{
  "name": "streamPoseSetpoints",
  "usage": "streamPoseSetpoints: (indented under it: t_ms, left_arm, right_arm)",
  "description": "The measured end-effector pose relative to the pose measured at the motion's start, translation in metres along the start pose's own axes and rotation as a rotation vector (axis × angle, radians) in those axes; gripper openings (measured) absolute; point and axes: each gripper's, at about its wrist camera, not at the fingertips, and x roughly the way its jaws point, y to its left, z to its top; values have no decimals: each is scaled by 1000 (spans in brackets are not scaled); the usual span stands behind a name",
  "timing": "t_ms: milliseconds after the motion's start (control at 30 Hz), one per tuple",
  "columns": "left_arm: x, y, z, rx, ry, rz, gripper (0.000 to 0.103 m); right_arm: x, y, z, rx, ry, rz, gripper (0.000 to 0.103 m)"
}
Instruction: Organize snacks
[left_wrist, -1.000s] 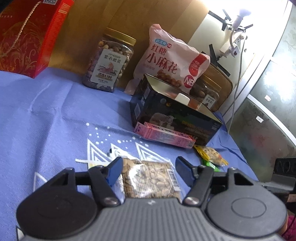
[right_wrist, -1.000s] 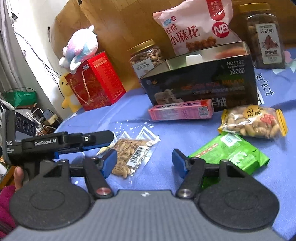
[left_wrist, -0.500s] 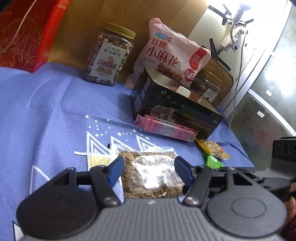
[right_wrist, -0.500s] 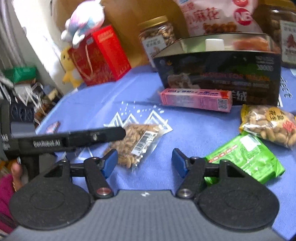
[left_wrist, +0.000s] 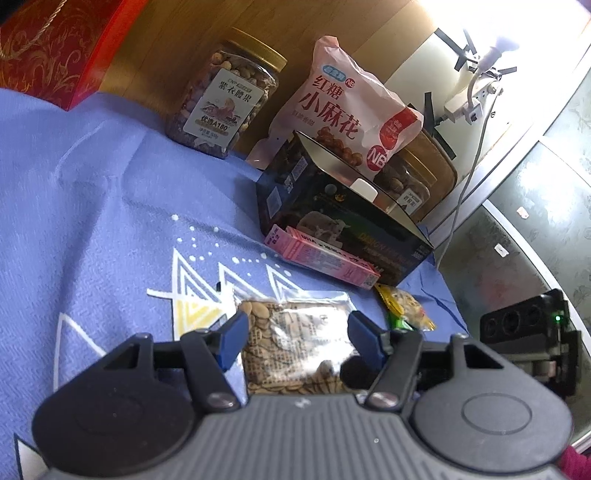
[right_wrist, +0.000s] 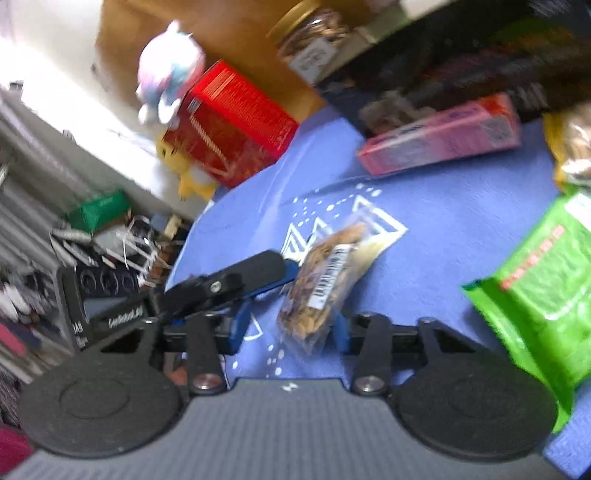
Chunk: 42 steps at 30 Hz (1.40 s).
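Left wrist view: seed packet (left_wrist: 295, 343) lengthwise between gripper (left_wrist: 295, 334) fingers

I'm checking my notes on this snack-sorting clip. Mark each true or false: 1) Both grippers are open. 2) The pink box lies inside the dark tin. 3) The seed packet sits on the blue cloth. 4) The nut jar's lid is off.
1) True: left gripper and right gripper both have jaws apart.
2) False: the pink box lies on the cloth against the dark tin.
3) True: the seed packet rests on the blue cloth.
4) False: the nut jar wears its gold lid.
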Motion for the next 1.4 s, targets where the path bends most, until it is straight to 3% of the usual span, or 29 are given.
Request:
streamPoseSetpoints:
  t_ms: [367,567,700,900,1100,1333,1400]
  left_arm:
    - [-2,-2,-1,8,-10,-3,60]
    - [-11,0,1,2,-62,-14,60]
    - [-3,-3,0,23,-24,35,60]
    - [-4,5,1,-17,-27,19,60]
    - [-3,8,2,-33,-18,5,60]
    - [-3,7,2,-30,-17,-4,60]
    - [-4,7,2,-28,-20,-8,56]
  right_arm:
    - [-19,6,2,-37,-62,-137,43]
    - [-15,10,2,-82,-39,-188,44]
    - [-8,11,5,-48,-21,-164,44]
    - [-5,5,7,38,-30,-117,44]
    - [-14,-12,8,212,-58,136,42]
    - [-13,-7,6,193,-64,99,42]
    - [-11,-10,4,196,-58,64,41]
